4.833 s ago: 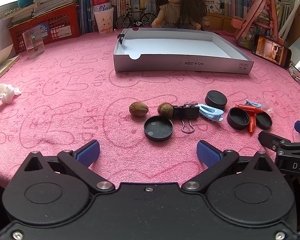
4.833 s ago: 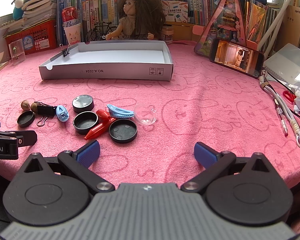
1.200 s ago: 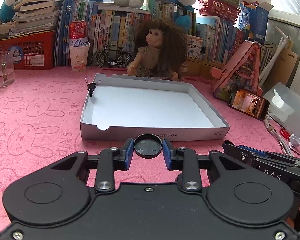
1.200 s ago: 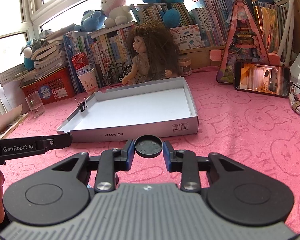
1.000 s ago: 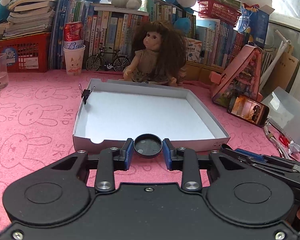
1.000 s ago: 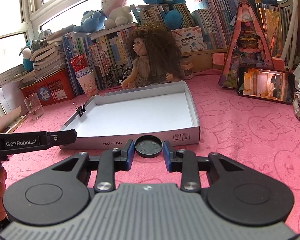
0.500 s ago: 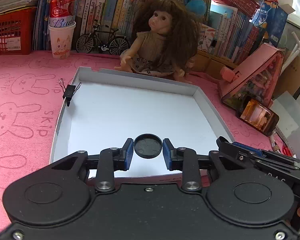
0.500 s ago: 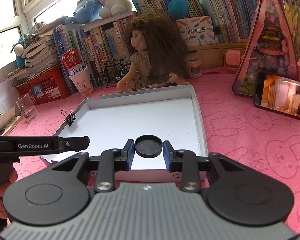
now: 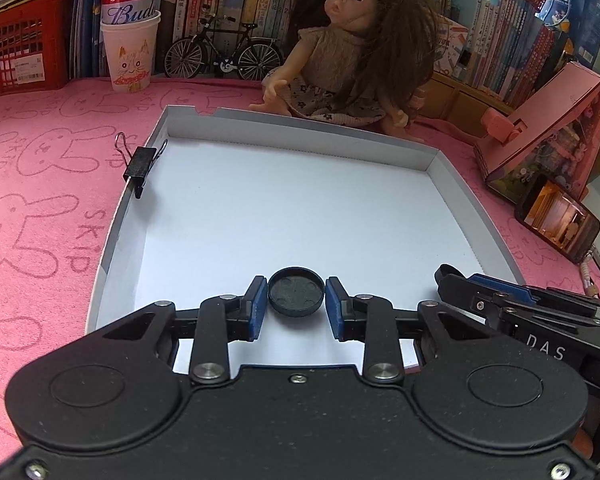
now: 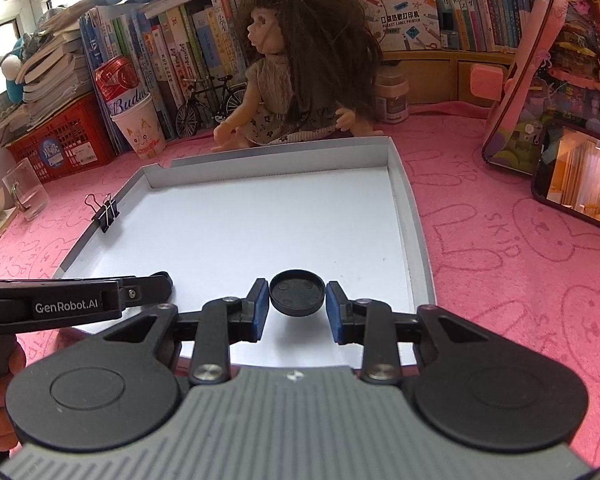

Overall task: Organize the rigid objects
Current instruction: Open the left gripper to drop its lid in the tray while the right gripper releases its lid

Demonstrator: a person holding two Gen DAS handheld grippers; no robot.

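A white tray is seen lying on the pink counter, and everything here is placed by that tray. On the tray's left wall a black clip is fastened. Over the near part of the tray, on its left side, a round black cap is gripped between the blue pads of the left tool, which is clenched on it. Over the near part of the tray, more to its right side, a second black cap is held the same way by the right tool, also clenched tight. It cannot be told if either cap is touching the tray floor. Behind the tray's far wall a doll with long brown hair is seated. To the right of the tray, on the pink counter, a phone with a lit screen is propped against a pink toy house.
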